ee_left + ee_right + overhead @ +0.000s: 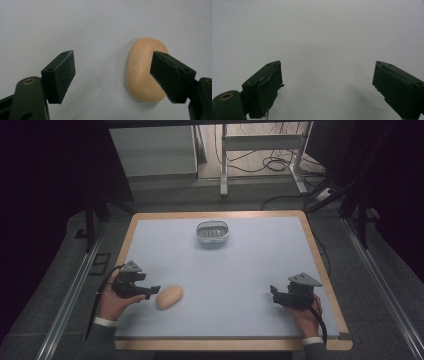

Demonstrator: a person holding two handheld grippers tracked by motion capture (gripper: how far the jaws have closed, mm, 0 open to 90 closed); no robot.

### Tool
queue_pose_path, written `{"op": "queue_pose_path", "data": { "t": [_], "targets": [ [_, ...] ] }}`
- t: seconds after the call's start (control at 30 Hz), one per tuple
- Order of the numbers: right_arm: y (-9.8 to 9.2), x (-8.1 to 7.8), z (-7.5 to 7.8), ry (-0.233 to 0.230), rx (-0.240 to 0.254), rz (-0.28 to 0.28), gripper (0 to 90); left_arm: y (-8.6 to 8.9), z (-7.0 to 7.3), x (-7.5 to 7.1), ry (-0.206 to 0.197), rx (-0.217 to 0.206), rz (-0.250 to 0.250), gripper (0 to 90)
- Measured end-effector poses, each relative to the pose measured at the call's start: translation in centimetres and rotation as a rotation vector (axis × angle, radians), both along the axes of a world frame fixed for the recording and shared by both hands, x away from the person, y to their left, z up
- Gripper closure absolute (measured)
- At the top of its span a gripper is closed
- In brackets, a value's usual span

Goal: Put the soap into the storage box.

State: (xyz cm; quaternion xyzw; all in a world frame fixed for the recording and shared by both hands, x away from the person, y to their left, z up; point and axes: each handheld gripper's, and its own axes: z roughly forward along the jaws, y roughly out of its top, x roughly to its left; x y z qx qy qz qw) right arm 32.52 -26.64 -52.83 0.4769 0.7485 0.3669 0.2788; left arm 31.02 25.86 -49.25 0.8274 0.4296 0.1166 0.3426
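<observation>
Smooth, rounded peach-coloured soap-like lump lying flat on the pale blue-grey table mat, near its front left. Left gripper just beside it, jaws spread wide — lump off-centre in the gap, its near right edge hidden behind the right-hand pad, not clearly touching. Right gripper well apart at the front right, jaws also spread, over bare mat. Small oval metal dish at the far middle — contents hard to make out.
</observation>
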Motion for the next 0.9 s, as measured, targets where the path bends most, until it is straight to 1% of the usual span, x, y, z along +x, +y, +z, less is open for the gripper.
{"op": "queue_pose_path", "data": {
  "t": [0.13, 0.23, 0.43, 0.57, 0.6, 0.83, 0.9],
  "targets": [
    [0.0, 0.0, 0.0, -0.002, 0.002, -0.002, 9.2, -0.6, 0.7, 0.2, 0.004, 0.016, -0.022, 20.8],
    [0.0, -0.1, 0.0, -0.007, -0.004, -0.005, 9.3, -1.1, 0.9, 0.5, 0.016, 0.027, -0.043, 20.8],
    [-0.1, -0.1, 0.0, -0.006, 0.006, -0.01, 9.4, -2.1, 1.2, 0.6, 0.033, 0.059, -0.079, 20.5],
    [-0.1, 0.0, 0.0, -0.003, 0.004, -0.01, 9.4, -2.8, 0.9, 0.7, 0.052, 0.084, -0.104, 20.5],
    [-0.1, 0.0, 0.0, -0.003, 0.004, -0.01, 9.4, -2.8, 0.9, 0.7, 0.052, 0.084, -0.104, 20.6],
    [-0.1, 0.0, 0.0, -0.001, 0.006, -0.011, 9.4, -4.3, -0.2, 0.7, 0.096, 0.12, -0.143, 20.6],
    [-0.1, 0.0, 0.0, 0.001, 0.007, -0.012, 9.4, -4.8, -0.5, 0.7, 0.11, 0.132, -0.162, 20.5]
  ]
}}
